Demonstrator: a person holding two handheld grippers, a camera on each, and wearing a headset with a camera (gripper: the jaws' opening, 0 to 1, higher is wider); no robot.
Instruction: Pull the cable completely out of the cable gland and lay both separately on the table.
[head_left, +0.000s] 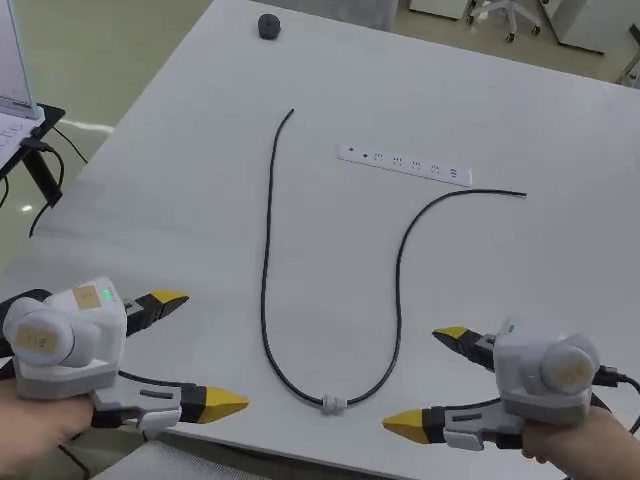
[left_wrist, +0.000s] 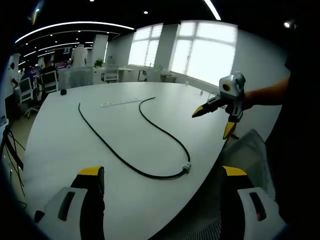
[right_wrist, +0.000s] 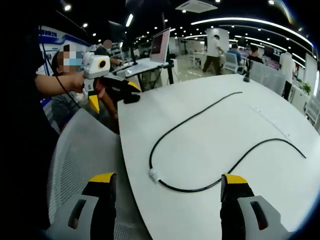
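Observation:
A long black cable (head_left: 268, 250) lies in a U shape on the white table (head_left: 520, 290), and a small white cable gland (head_left: 333, 403) sits on it at the bottom of the bend near the front edge. The same cable (left_wrist: 120, 155) and gland (left_wrist: 186, 168) show in the left gripper view, and cable (right_wrist: 200, 125) and gland (right_wrist: 153, 175) in the right gripper view. My left gripper (head_left: 190, 350) is open at the front left, left of the gland. My right gripper (head_left: 425, 380) is open at the front right, right of the gland. Neither touches anything.
A white power strip (head_left: 404, 165) lies beyond the cable, mid-table. A small dark round object (head_left: 269, 26) rests near the far edge. A mesh chair back (right_wrist: 85, 165) stands just before the table's front edge. A laptop (head_left: 12, 90) is on a stand at left.

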